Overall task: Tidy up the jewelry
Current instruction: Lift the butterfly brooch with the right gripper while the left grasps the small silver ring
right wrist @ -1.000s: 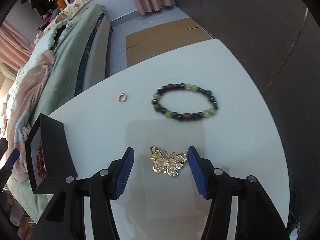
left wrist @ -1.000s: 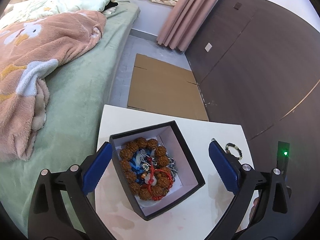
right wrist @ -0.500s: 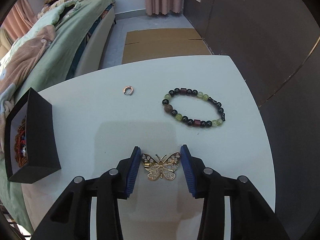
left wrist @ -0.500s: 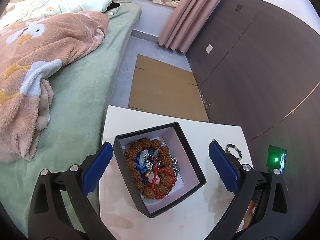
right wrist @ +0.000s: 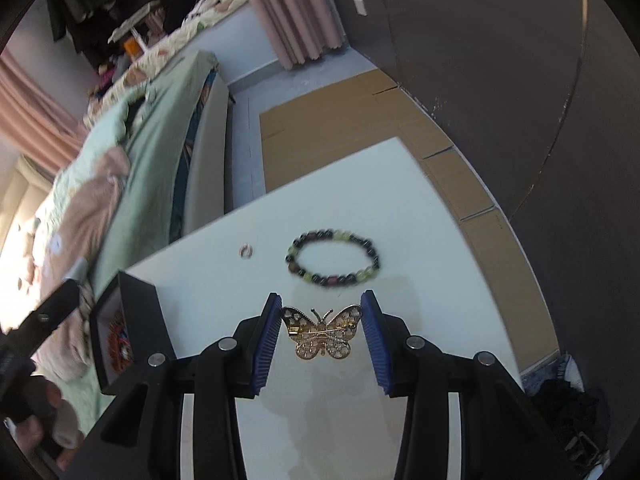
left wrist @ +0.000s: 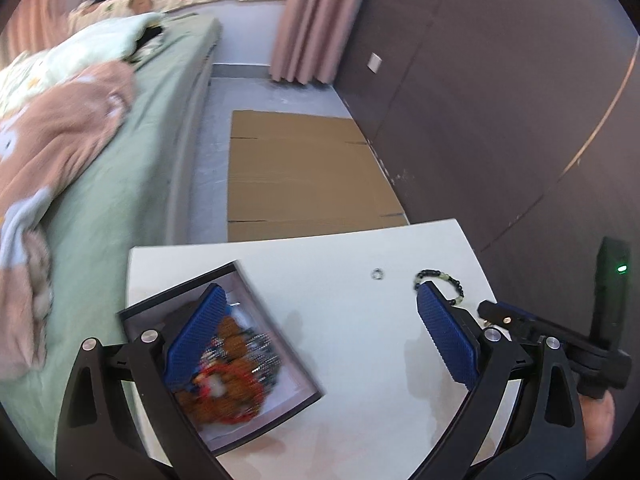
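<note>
My right gripper point(right wrist: 322, 340) is shut on a gold butterfly brooch point(right wrist: 322, 334), held by its wing tips above the white table point(right wrist: 420, 216). A bracelet of dark and green beads point(right wrist: 332, 256) and a small ring point(right wrist: 245, 251) lie on the table beyond it. The black jewelry box point(left wrist: 224, 360), open and holding brown bead bracelets, red cord and chains, sits at the table's left; its dark side shows in the right wrist view point(right wrist: 136, 328). My left gripper point(left wrist: 320, 344) is open, its left finger over the box. The bracelet point(left wrist: 440, 284) and ring point(left wrist: 377, 274) also show there.
A green bed point(left wrist: 120, 184) with a pink blanket point(left wrist: 52, 148) runs along the left of the table. Flat cardboard point(left wrist: 304, 176) lies on the floor beyond the table. A dark wall point(left wrist: 500, 100) stands at the right. The right gripper's body point(left wrist: 560, 340) shows at the left wrist view's right edge.
My right gripper closed on the butterfly brooch and lifted it off the table. My left gripper swung right, so the box slid to the lower left of its view.
</note>
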A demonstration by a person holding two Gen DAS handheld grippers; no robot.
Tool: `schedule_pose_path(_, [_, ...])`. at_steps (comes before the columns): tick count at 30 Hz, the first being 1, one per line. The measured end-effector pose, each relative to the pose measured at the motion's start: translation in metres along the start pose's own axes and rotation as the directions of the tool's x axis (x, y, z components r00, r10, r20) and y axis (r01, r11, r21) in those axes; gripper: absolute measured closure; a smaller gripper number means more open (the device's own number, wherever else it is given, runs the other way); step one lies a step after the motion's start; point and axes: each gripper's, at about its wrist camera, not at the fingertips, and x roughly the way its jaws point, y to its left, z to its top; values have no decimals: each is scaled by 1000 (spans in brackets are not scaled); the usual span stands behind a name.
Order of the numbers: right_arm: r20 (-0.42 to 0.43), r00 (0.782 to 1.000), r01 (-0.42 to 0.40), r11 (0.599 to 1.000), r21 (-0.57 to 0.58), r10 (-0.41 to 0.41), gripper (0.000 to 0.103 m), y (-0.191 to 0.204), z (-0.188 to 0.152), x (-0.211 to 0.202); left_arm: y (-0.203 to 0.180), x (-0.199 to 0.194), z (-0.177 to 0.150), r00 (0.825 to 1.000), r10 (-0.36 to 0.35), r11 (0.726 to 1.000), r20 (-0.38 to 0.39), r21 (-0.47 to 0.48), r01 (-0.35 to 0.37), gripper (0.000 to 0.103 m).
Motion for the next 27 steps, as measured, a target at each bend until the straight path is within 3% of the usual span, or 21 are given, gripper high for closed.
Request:
schedule_pose_path(5, [22,999,-35,998,60,34,63,-23,12,-11,-32,32,11,997,22,998,-79,61,-17,31])
schedule_pose_path(14, [38,998,-59,991,117,55,63,-46,30,-13,-62,91,16,979,72,992,-190,117,-50,52])
schedule_pose_path(20, [49,997,-67,987,148,60,63,-58,33,-16,-73,122,16,968,98,989,-231,133,-69,62])
schedule_pose_path(27, [50,997,-73,985,155,66,63,-64,34,-19,-88,141,9,954,164,976,-252,179,-121,85])
